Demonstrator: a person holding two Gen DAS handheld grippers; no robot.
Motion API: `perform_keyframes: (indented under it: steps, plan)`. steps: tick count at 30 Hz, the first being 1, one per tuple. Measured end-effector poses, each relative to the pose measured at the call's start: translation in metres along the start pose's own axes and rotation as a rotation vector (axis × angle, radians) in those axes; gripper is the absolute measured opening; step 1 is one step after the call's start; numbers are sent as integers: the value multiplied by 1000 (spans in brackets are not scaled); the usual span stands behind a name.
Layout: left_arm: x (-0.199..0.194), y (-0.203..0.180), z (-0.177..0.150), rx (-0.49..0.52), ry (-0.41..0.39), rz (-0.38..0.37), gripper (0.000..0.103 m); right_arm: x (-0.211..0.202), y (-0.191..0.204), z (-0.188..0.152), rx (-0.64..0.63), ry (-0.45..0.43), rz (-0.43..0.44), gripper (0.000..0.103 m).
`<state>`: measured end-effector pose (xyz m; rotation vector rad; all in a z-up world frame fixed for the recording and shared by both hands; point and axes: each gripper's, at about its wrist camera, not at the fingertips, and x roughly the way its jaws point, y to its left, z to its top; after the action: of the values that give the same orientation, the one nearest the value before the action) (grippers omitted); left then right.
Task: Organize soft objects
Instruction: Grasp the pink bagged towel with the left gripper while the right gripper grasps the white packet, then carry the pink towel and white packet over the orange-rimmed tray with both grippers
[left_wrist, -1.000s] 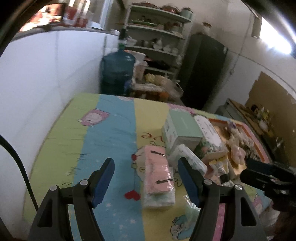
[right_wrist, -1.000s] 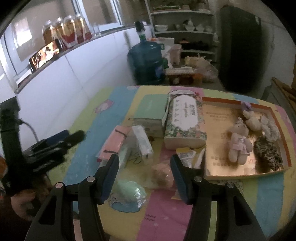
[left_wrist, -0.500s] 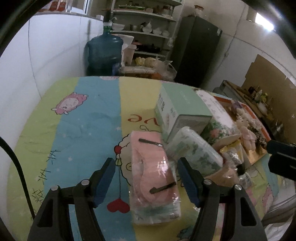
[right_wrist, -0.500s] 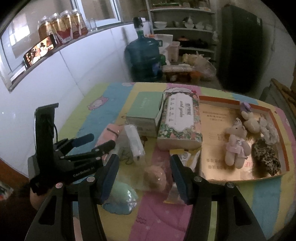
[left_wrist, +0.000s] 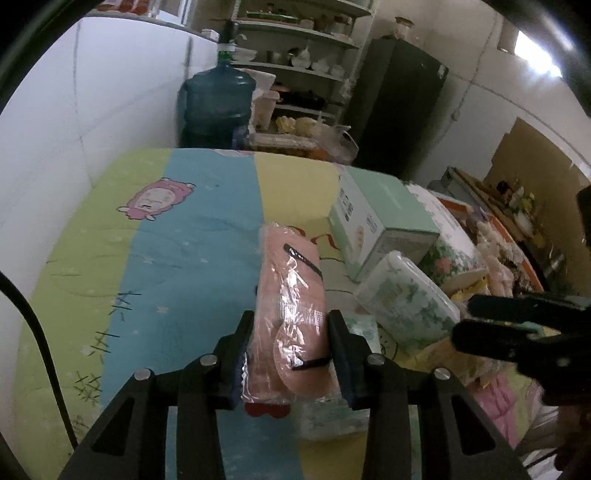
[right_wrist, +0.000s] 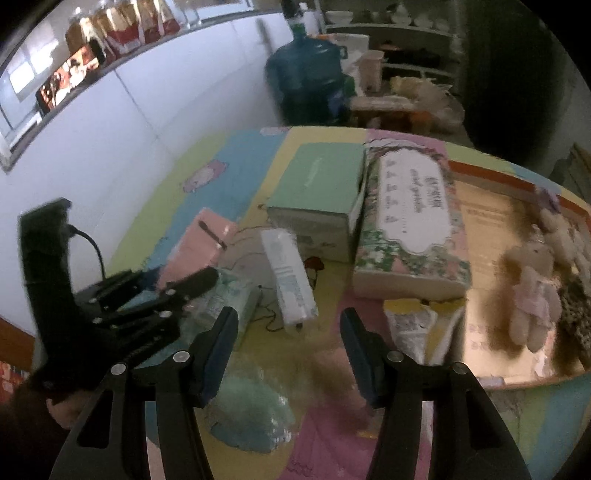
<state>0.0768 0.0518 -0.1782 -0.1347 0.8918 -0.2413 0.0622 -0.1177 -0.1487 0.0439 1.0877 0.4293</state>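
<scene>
Meanwhile the left gripper (left_wrist: 291, 350), jaws just closing, pinched the pink pack (left_wrist: 290, 314); right gripper (right_wrist: 288, 354) gaped, most packs (right_wrist: 288, 273) unsorted

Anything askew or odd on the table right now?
The pink packet, gripped at its near end by the left gripper, lies partly on a pale green wrapped pack. The white tissue pack lies diagonal between piles. Nothing looks spilled or torn; the near foreground is blurred.

The pink pack (left_wrist: 290, 314) lies at the left of the cluster, on a tissue pack (left_wrist: 354, 369). Right of it a wrapped roll (right_wrist: 288, 277), behind that a box (right_wrist: 321, 192), then the floral box (right_wrist: 410, 221), then the tray (right_wrist: 487, 221) holding 2 bears (right_wrist: 532, 288).
</scene>
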Motion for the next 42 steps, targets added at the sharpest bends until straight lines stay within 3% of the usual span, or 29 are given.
perform_keyframes:
  steps: [3,12,19,42]
  plan:
    - [-8,6,1,-20,-13,4,39,10,3,4,-10,12,-2,41]
    - [-27,15,5,-52,-36,11,39,34,4,9,-31,51,-19,40]
    - [-35,19,6,-65,-46,15,39,41,6,10,-41,68,-17,25]
    - [-55,7,11,-41,-82,2,39,6,12,10,-21,-15,3,20]
